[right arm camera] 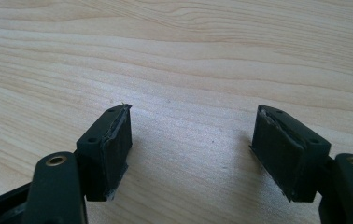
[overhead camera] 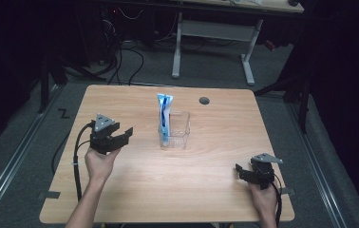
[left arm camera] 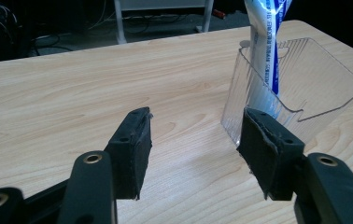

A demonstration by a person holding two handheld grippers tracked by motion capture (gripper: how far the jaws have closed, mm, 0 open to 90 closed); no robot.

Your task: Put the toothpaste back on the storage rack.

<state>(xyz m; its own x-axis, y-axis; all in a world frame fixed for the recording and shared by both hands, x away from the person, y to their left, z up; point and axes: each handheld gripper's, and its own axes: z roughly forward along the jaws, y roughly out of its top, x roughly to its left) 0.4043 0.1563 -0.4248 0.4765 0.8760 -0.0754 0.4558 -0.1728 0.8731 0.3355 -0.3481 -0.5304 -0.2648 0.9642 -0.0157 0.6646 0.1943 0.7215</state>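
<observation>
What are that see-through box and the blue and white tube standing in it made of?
The box looks like clear hard plastic: the wood grain shows through its glossy, ribbed walls. The tube seems soft printed plastic or laminate, shiny with a flat crimped top; which one is hard to tell.

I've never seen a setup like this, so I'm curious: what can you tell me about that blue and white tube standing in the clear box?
The blue and white tube looks like a soft squeeze tube with a flat crimped top and blue stripes with small print I cannot read. It stands nearly upright, cap end down, inside the clear plastic container near the table's middle, leaning against its left wall. Its top rises well above the rim. Neither gripper touches it.
</observation>
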